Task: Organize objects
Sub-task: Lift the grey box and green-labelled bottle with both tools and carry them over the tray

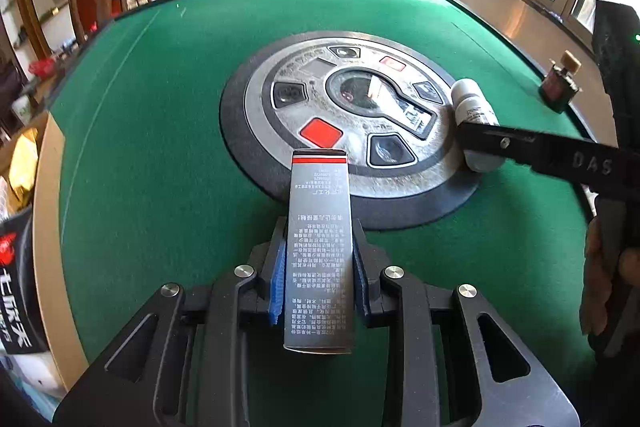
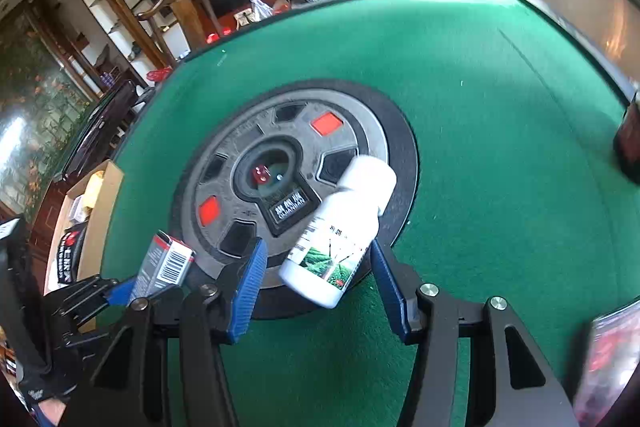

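Observation:
My left gripper [image 1: 319, 259] is shut on a long grey box [image 1: 320, 227] with a red stripe, its blue pads pressing both long sides, and holds it over the green felt table [image 1: 160, 147]. A white bottle [image 2: 344, 223] with a green label lies tilted on the edge of the round centre disc [image 2: 224, 147]. My right gripper [image 2: 318, 247] stands open around the bottle, with a gap at the left pad [image 2: 248, 287]. In the left wrist view one right finger [image 1: 520, 147] crosses the bottle [image 1: 472, 103]. The right wrist view shows the box [image 2: 166, 263] at lower left.
A small dark red bottle [image 1: 558, 83] with a tan cap stands near the table's right edge. A cardboard box [image 2: 100, 203] sits beside the table on the left. A dark red packet [image 2: 608, 355] lies at the near right. Wooden chairs stand beyond the far edge.

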`<state>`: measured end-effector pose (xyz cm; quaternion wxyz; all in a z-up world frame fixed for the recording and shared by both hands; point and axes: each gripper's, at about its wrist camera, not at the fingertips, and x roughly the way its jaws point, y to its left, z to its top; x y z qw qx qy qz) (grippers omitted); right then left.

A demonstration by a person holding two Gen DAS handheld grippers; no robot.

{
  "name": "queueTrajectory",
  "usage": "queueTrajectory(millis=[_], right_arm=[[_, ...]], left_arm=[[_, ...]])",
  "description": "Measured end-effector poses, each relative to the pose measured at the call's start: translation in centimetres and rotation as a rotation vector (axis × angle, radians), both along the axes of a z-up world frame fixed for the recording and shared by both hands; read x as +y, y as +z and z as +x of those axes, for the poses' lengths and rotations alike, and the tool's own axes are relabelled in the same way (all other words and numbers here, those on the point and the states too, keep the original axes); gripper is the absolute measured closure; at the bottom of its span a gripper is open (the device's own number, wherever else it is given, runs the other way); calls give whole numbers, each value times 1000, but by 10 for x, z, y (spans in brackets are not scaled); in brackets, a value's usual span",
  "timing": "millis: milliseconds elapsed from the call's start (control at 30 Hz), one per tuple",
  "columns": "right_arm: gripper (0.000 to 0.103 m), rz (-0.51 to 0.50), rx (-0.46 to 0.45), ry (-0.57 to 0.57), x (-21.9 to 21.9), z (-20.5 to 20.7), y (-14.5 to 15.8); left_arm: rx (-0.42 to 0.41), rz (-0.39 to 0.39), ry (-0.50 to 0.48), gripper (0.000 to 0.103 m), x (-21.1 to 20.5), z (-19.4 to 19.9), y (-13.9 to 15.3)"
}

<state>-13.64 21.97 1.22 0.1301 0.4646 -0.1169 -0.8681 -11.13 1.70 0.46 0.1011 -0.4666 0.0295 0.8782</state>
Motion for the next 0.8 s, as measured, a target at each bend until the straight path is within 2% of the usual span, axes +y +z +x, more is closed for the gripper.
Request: queueTrajectory(millis=[133, 300, 433, 533, 667, 800], right_arm=[[69, -8, 7, -42, 6, -1, -2], [69, 25, -2, -39, 5, 2, -2], [68, 70, 37, -42, 2, -3, -1], [69, 78, 33, -46, 3, -3, 0], [69, 28, 21, -43, 3, 3, 4], [69, -1, 51, -21, -5, 11, 11]], left_arm=[[32, -28, 7, 76, 3, 0, 2], [32, -26, 11, 76, 1, 2, 3], [37, -33, 11, 76, 3, 4, 3], [41, -33, 11, 76, 3, 4, 3], [45, -19, 12, 77, 2, 6, 3], [71, -1, 10, 77, 1, 10, 10]])
